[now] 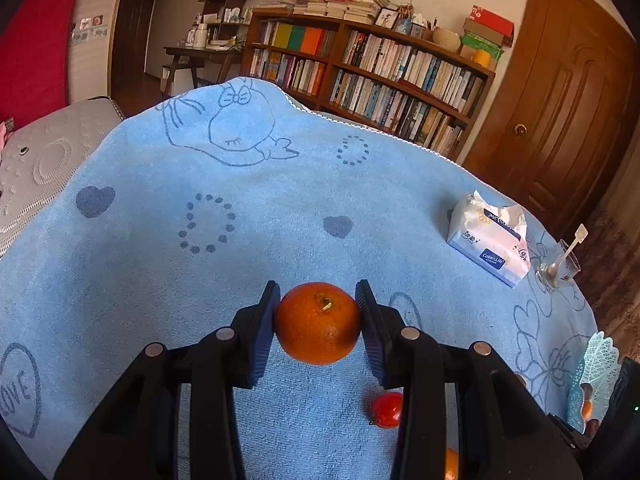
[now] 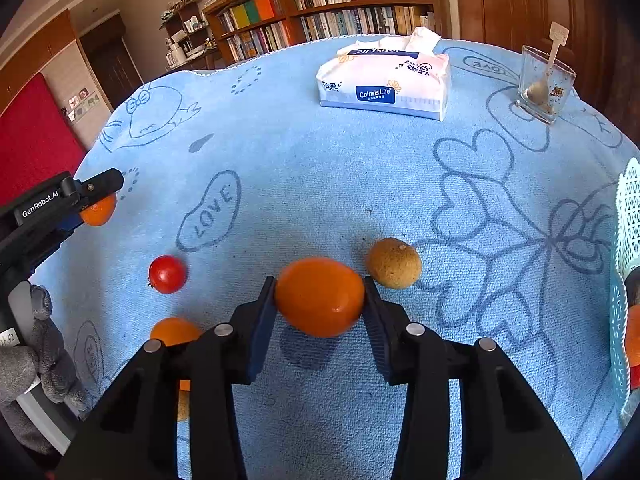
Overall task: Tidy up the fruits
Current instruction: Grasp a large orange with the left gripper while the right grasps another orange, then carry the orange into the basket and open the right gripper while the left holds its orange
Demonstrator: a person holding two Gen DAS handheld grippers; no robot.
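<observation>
My left gripper (image 1: pixel 318 312) is shut on an orange (image 1: pixel 317 322) with a stem and holds it above the blue towel (image 1: pixel 240 208). It also shows at the left of the right wrist view (image 2: pixel 100 196). My right gripper (image 2: pixel 320 298) is shut on a smooth orange fruit (image 2: pixel 320 296), lifted above the towel. On the towel lie a red tomato (image 2: pixel 167 274), a brownish round fruit (image 2: pixel 394 263) and another orange (image 2: pixel 174 331) partly behind my right gripper. A light blue basket (image 2: pixel 624 280) with fruit inside stands at the right edge.
A tissue pack (image 2: pixel 384 80) and a glass with a spoon (image 2: pixel 546 84) stand at the far side of the table. A bookshelf (image 1: pixel 368 76) and a wooden door (image 1: pixel 560 92) lie beyond. A gloved hand (image 2: pixel 36 360) is at the left.
</observation>
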